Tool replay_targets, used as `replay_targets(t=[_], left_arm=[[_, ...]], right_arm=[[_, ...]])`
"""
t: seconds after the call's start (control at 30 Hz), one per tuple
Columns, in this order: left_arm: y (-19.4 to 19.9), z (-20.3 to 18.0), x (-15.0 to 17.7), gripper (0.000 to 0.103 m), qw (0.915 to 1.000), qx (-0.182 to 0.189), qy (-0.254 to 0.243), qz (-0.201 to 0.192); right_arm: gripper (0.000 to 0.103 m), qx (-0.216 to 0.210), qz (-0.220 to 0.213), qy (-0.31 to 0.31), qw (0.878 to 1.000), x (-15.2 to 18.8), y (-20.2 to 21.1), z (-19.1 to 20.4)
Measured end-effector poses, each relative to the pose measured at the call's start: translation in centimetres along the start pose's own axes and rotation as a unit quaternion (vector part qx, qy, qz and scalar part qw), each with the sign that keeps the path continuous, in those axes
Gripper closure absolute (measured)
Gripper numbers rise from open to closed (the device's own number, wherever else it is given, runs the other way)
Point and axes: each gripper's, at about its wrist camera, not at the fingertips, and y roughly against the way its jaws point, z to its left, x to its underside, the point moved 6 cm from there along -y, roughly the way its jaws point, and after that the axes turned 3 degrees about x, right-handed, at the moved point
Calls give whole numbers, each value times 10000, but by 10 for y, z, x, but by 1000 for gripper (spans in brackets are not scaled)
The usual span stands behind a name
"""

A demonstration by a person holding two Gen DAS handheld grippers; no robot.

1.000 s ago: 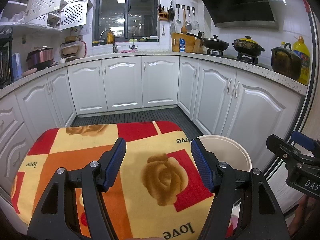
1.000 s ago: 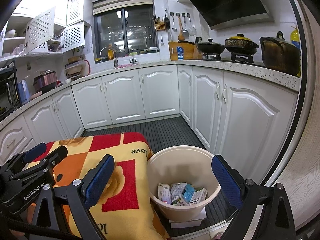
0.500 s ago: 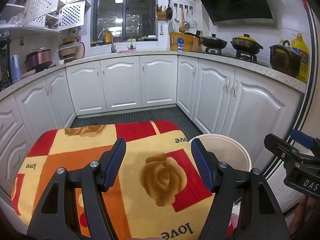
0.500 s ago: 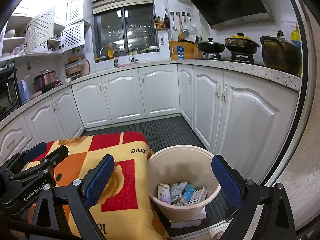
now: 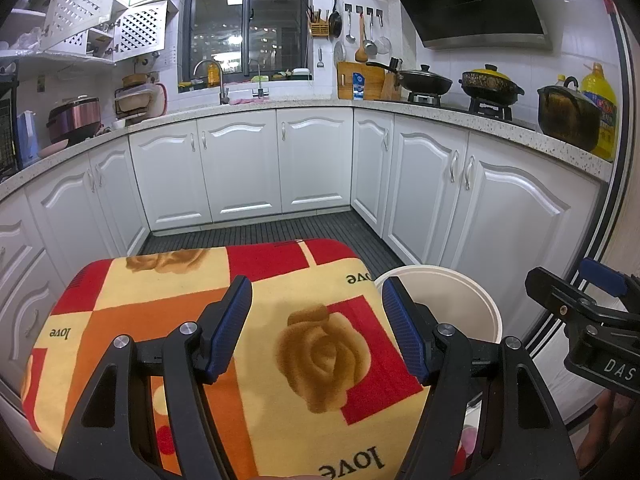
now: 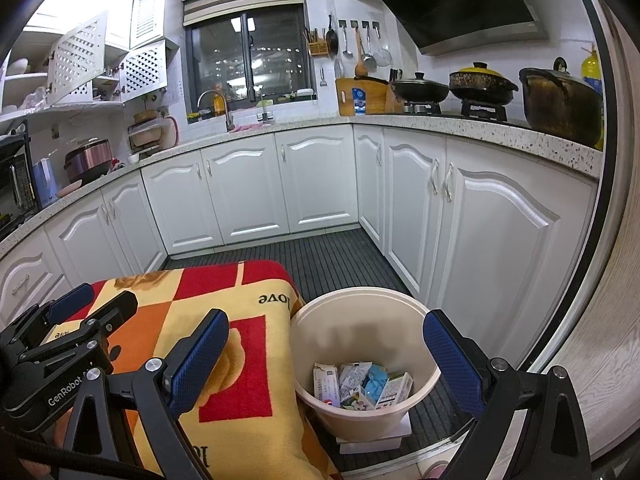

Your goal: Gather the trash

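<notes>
A cream bucket (image 6: 362,308) stands on the floor right of the table and holds several small cartons and wrappers (image 6: 362,386). Its rim also shows in the left wrist view (image 5: 444,276). My left gripper (image 5: 316,330) is open and empty, held above the blanket-covered table (image 5: 160,288). My right gripper (image 6: 326,364) is open wide and empty, hovering above the bucket. No loose trash shows on the blanket.
The table wears a red, orange and yellow rose-print blanket (image 6: 224,280). White cabinets (image 5: 240,164) wrap around a dark ribbed floor mat (image 6: 332,256). Pots (image 5: 490,84) sit on the stove at right. The bucket rests on a white block (image 6: 376,438).
Both grippers stay open and empty. The views shift only slightly; nothing was picked up or dropped.
</notes>
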Motion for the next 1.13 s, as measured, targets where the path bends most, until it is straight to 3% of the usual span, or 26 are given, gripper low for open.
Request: replay_targets(t=[1.13], left_arm=[[-7,6,7,36,9999,97,-32,66]], right_arm=[[6,24,211,51,9998,8,-14,0]])
